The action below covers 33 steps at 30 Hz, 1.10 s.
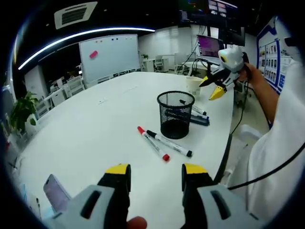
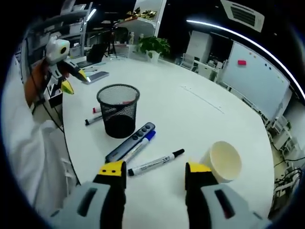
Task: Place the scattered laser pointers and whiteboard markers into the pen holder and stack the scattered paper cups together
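A black mesh pen holder point(image 1: 175, 113) point(image 2: 118, 109) stands on the white table point(image 1: 95, 129) point(image 2: 190, 109). On one side of it lie a red marker point(image 1: 153, 143) point(image 2: 95, 110) and a black marker point(image 1: 169, 143) point(image 2: 93, 120). On the other side lie a dark laser pointer point(image 2: 131, 141) point(image 1: 199, 120), a blue marker point(image 2: 144, 141) and another black marker point(image 2: 156, 162). A paper cup point(image 2: 222, 161) point(image 1: 194, 86) sits just right of my right gripper point(image 2: 156, 169) point(image 1: 209, 90), which is open and empty. My left gripper point(image 1: 156, 171) point(image 2: 76, 83) is open, short of the two markers.
A phone point(image 1: 56, 192) point(image 2: 95, 76) lies near the table edge by my left gripper. A person's sleeve point(image 1: 281, 143) and a black cable run along the table's edge. A whiteboard point(image 1: 108, 55) point(image 2: 252, 76), chairs and a plant point(image 2: 153, 46) stand beyond the table.
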{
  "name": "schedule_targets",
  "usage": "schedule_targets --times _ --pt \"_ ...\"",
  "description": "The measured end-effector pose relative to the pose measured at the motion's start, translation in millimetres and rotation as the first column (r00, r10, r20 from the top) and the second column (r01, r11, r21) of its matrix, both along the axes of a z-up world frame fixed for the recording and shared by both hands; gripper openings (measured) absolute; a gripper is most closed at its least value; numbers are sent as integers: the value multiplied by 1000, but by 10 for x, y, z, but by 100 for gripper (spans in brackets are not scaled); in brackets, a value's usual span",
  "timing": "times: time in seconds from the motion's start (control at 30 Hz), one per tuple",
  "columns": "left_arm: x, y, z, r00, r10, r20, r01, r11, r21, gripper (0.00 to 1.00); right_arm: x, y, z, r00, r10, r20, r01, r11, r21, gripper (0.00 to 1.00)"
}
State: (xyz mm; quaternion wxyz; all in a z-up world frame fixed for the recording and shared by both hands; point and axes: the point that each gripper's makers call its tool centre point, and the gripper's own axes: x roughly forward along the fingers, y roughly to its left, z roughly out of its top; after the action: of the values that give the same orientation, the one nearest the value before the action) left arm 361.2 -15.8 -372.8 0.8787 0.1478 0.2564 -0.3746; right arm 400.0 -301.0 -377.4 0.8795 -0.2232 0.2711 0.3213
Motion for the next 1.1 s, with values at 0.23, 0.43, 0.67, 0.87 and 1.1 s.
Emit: schedule_targets --times 0.23,0.43,0.67,0.87,1.1 --pt "-6 4 -2 1000 -2 -2 2 1000 3 44 -46 22 -26 1000 16 -5 -16 1000 0 51" --pt "-25 -15 -1 1000 -9 -2 9 1000 8 44 -69 39 -69 1000 25 -17 -25 1000 -8 51" --pt "-22 5 -10 1000 -4 -4 4 1000 14 44 -70 17 -110 1000 13 -26 -13 1000 -9 52" --pt "-31 -39 13 1000 -11 0 11 1000 9 43 -70 21 -120 1000 8 -25 -9 1000 -8 54" --pt "-29 -10 -18 1000 -11 -3 11 1000 26 42 -58 12 -148 999 -5 -32 5 1000 -5 53"
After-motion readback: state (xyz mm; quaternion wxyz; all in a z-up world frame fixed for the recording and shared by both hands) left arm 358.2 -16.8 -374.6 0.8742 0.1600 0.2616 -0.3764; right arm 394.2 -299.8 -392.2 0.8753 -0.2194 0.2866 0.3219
